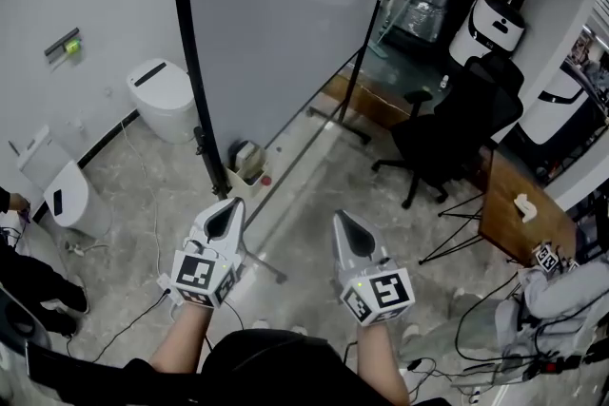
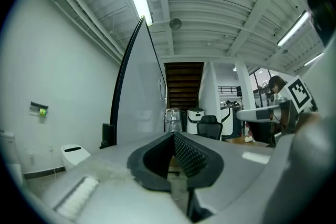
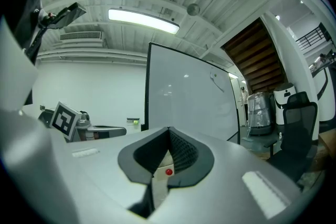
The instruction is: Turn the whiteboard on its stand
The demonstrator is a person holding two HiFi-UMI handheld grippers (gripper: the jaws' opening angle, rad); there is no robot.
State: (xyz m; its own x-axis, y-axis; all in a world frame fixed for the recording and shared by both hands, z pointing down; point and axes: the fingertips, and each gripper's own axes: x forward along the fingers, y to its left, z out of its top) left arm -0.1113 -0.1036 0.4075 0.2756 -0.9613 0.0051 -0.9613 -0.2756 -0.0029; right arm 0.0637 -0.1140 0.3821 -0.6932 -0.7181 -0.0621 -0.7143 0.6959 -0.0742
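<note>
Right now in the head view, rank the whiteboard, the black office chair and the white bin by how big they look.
1. whiteboard, by far the largest
2. office chair
3. white bin, smallest as seen; distances differ, so true sizes are unsure

Pale grey wedge-shaped left gripper (image 1: 230, 207) and right gripper (image 1: 343, 220), black-padded, each with a black-and-white square-marker cube

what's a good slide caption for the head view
Left gripper and right gripper, both shut and empty, point toward the whiteboard on its stand, not yet touching it.
</note>
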